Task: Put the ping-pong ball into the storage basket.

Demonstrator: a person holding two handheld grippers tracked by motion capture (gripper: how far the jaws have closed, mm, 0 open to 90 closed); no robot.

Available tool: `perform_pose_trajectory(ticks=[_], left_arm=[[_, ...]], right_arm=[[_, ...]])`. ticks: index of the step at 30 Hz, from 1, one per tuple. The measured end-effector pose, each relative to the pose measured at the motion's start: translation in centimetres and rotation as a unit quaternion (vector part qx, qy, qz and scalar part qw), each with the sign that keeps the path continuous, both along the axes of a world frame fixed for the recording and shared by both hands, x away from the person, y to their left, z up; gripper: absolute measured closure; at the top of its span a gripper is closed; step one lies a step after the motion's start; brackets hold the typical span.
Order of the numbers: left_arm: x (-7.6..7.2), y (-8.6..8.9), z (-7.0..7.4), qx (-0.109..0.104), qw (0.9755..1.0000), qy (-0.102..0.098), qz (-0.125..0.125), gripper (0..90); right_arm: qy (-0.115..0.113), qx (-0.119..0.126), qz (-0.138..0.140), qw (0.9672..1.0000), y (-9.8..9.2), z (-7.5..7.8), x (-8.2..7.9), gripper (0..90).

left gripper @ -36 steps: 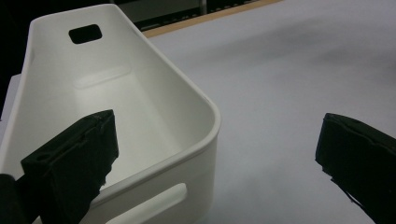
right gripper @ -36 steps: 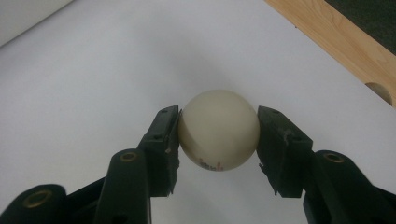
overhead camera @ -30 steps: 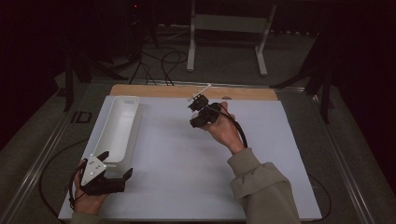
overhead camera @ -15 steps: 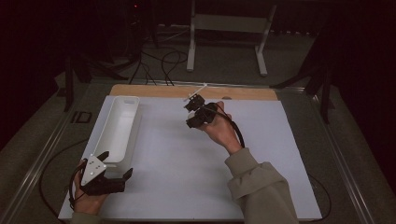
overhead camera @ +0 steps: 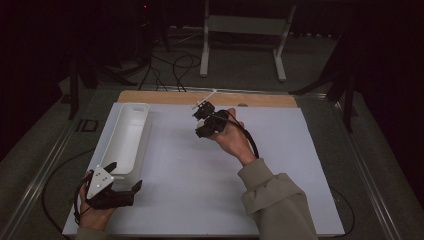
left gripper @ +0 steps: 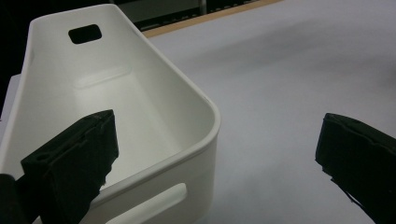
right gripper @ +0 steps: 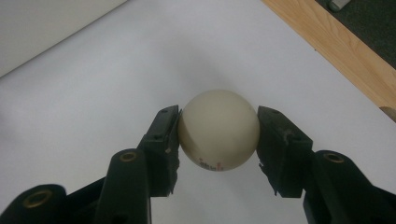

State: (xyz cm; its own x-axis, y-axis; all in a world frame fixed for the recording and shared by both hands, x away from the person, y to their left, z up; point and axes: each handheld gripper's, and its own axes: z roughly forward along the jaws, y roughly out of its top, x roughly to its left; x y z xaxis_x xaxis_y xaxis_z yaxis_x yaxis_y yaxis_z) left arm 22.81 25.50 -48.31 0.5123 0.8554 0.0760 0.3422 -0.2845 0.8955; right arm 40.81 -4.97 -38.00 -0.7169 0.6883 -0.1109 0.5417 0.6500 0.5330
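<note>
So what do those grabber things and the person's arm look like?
Both are black. The left gripper carries a grey three-cornered plate on top, and its jaws are chunky black blocks. The right gripper trails a black cable. The right arm wears a loose olive-grey sleeve.

You are working in a lab-like recording room, dark all around. Your table point(overhead camera: 310, 200) is covered with a plain white sheet, black cables point(overhead camera: 172, 62) lie on the grey carpet behind it, and a white metal stand point(overhead camera: 245, 30) is there too.
</note>
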Motion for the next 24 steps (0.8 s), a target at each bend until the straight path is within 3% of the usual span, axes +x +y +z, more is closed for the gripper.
perform_pose_trajectory(ticks=[24], left_arm=[[0.0, 0.0, 0.0, -0.001, 1.0, 0.0, 0.001, 0.0]], right_arm=[[-0.007, -0.002, 0.016, 0.9998, 1.3, 0.5, -0.4, 50.9]])
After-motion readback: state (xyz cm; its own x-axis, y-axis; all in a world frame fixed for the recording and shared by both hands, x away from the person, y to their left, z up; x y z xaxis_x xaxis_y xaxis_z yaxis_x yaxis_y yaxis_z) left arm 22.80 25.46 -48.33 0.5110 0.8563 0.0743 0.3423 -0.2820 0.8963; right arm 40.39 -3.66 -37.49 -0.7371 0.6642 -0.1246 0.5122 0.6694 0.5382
